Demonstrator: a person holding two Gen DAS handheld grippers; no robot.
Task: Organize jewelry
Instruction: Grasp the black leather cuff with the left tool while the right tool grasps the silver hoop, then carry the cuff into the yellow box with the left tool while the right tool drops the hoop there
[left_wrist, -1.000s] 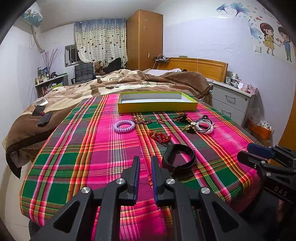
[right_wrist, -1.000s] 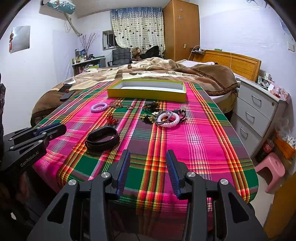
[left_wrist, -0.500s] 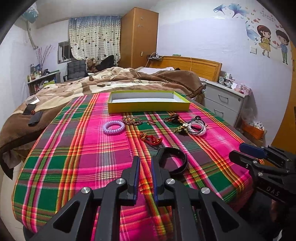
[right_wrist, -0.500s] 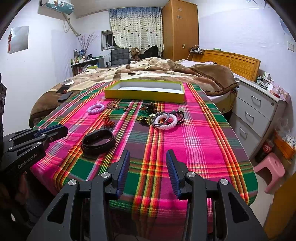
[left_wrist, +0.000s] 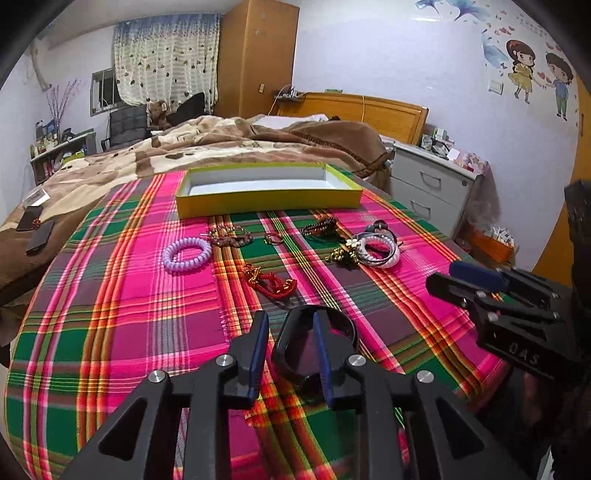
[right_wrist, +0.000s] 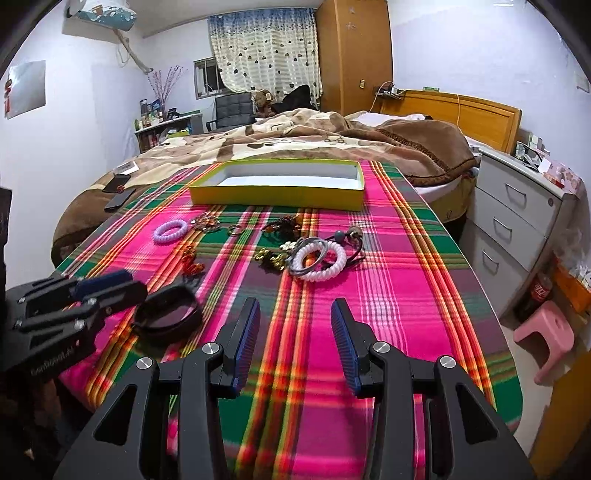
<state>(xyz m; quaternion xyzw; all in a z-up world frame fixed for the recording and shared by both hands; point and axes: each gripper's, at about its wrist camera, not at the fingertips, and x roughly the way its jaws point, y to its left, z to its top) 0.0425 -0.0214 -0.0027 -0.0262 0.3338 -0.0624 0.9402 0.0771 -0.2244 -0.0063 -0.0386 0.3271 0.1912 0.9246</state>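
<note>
Your left tool (left_wrist: 290, 325) has just been opening its jaws, and they now stand apart around the near left rim of the black band (left_wrist: 334, 325), a smooth, rounded loop lying flat on the table (left_wrist: 110, 332); the pads do not press on it. Your right tool (right_wrist: 295, 314) stands wide with nothing between its ribbed blue pads (right_wrist: 251, 332), hovering over the plaid cloth near the table's front edge. Farther out, the jewelry lies in a loose row: a lilac coiled spiral ring (left_wrist: 186, 254) on the left, a red and gold chain piece (left_wrist: 271, 282) nearer you, a small brown beaded cluster (left_wrist: 229, 236), and on the right a white coiled ring with dark hoops and gold charms (left_wrist: 373, 251) tangled together. At the far end sits the shallow yellow box (left_wrist: 266, 199), rectangular, with a pale inside that holds nothing.
</note>
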